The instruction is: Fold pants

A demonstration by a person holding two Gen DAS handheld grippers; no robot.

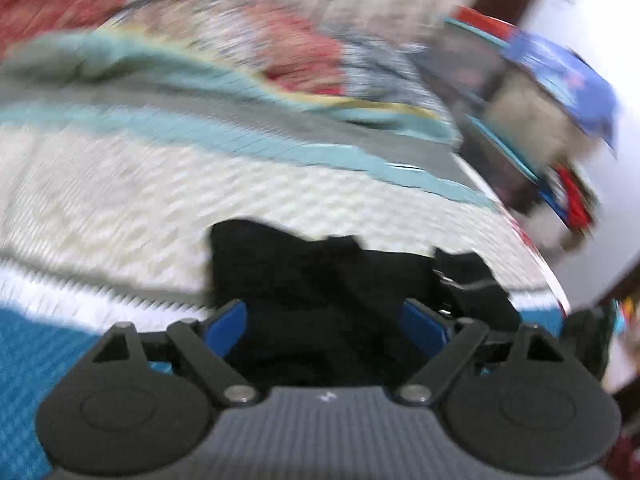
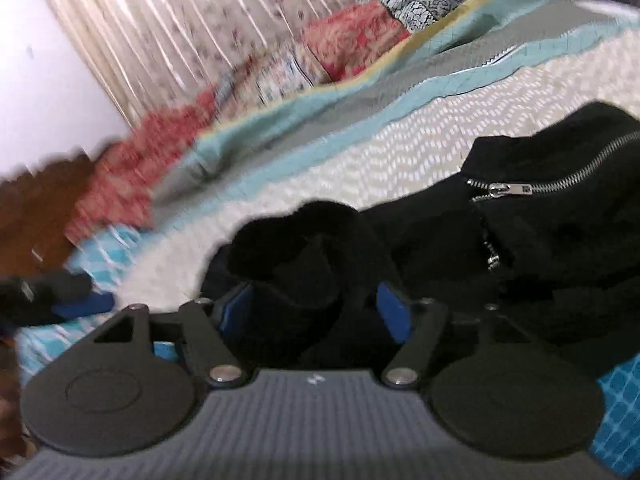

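The left gripper [image 1: 324, 322] has its jaws spread wide; black pants [image 1: 320, 280] lie between the blue pads [image 1: 230, 320] without being pinched. The picture is blurred, so the pants' long axis cannot be told there. They rest on the bed [image 1: 120, 184], on its white quilted cover. The right gripper [image 2: 316, 312] also has wide jaws, with a rolled end of the pants [image 2: 304, 248] between them, untouched by the pads. From there the cloth runs rightward, its zipper [image 2: 560, 184] slanting up to the right.
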